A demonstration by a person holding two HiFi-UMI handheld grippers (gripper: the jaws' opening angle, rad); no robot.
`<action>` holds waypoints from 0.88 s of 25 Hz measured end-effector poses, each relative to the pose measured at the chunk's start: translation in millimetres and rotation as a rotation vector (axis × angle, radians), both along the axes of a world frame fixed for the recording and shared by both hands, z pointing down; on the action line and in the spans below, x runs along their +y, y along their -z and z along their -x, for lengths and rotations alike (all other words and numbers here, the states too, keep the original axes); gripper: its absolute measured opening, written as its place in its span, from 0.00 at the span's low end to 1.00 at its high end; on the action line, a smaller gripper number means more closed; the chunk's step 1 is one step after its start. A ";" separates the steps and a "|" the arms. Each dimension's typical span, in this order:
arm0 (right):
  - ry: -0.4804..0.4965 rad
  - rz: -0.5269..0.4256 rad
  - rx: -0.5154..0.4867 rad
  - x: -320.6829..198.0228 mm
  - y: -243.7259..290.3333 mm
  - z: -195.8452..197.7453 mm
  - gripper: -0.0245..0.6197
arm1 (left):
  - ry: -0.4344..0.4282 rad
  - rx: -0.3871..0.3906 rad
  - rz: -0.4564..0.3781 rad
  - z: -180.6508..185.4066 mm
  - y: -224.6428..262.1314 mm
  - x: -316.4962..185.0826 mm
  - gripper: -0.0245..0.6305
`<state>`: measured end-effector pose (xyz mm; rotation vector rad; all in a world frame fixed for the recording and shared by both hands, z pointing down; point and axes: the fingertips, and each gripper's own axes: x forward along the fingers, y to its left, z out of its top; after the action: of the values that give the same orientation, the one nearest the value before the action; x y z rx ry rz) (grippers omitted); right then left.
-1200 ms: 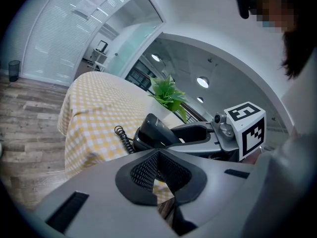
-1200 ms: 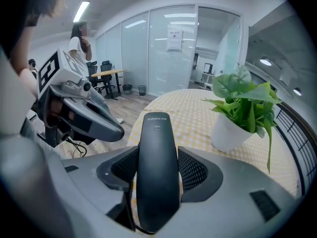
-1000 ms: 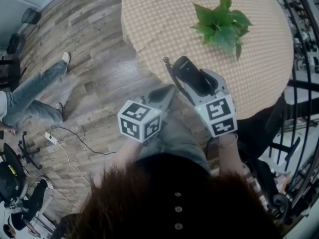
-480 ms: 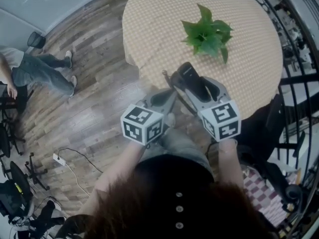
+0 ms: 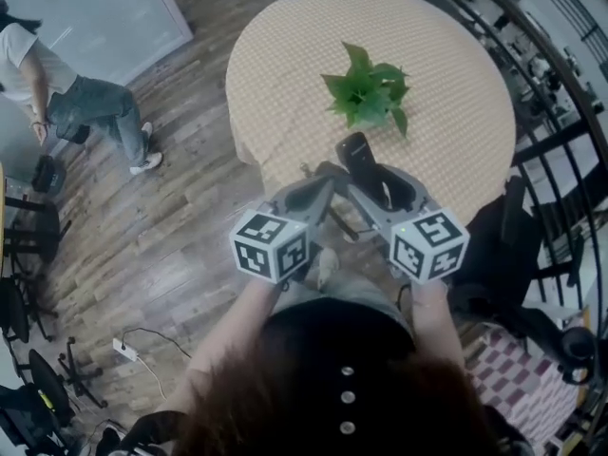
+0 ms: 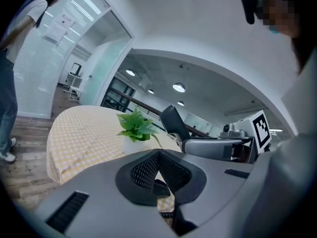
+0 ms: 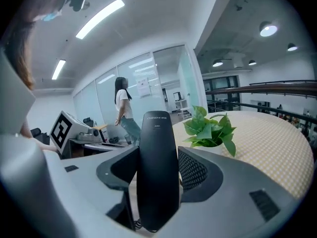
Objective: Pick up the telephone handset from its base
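A black telephone handset (image 5: pixel 356 155) stands upright between the jaws of my right gripper (image 5: pixel 369 177), which is shut on it above the near edge of the round table (image 5: pixel 285 55). In the right gripper view the handset (image 7: pixel 157 162) fills the middle, with both pads pressed to its sides. My left gripper (image 5: pixel 318 183) hangs just left of it, shut with nothing between its jaws (image 6: pixel 158 170). From the left gripper view the handset (image 6: pixel 173 123) sticks up from the right gripper (image 6: pixel 218 147). A bit of coiled cord (image 6: pixel 166 214) shows below. No telephone base is in view.
A potted green plant (image 5: pixel 366 88) stands mid-table on the checkered yellow cloth. A person (image 5: pixel 57 93) stands on the wood floor at far left. A black railing (image 5: pixel 532 84) and chair run along the right. Cables and a power strip (image 5: pixel 123 348) lie on the floor.
The right gripper has kept hold of the handset and both grippers stay close together. The view has pulled back from the table. The bystander at left has moved up the floor.
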<state>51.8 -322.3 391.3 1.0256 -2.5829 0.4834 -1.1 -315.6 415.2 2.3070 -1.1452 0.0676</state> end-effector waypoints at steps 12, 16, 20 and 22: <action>-0.116 -0.014 -0.243 -2.7 37.3 -37.9 0.43 | -0.048 0.042 -0.088 -13.1 37.1 -23.3 0.05; -0.169 -0.009 -0.333 -12.4 42.2 -54.1 0.43 | -0.077 0.042 -0.114 -23.2 43.3 -35.2 0.05; -0.219 -0.063 -0.383 -13.1 52.8 -64.2 0.43 | -0.097 0.071 -0.122 -26.4 49.7 -35.8 0.05; -0.230 -0.088 -0.409 -11.6 57.7 -69.1 0.43 | -0.110 0.081 -0.114 -29.8 48.0 -33.6 0.05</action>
<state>121.0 -333.9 333.6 1.3896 -2.8715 0.7073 28.7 -349.2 367.1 2.4486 -1.0054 -0.0509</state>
